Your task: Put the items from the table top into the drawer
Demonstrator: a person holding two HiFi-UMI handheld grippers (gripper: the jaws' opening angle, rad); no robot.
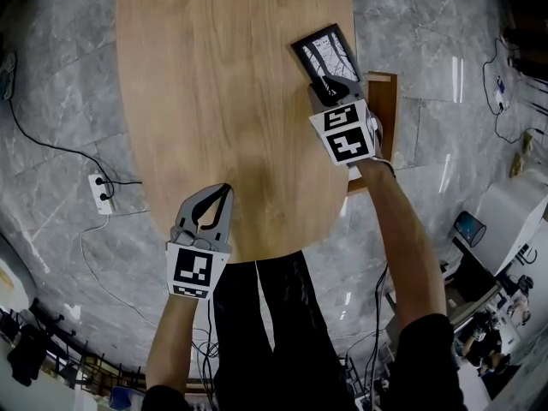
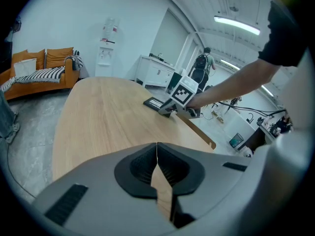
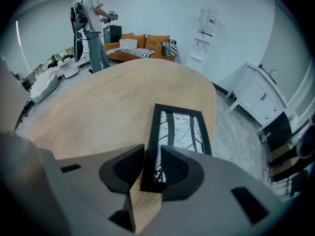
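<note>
Right gripper (image 3: pixel 152 154), jaws astride picture frame (image 3: pixel 179 127)

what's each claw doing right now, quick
Left claw: closed, empty.
Right claw: open, straddling the near corner of the picture frame, not visibly clamped on it.

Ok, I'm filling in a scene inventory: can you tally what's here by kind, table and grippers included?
Picture frame: 1
Table: 1
Open drawer: 1
Grippers: 2, the left gripper and the right gripper
Total: 5
</note>
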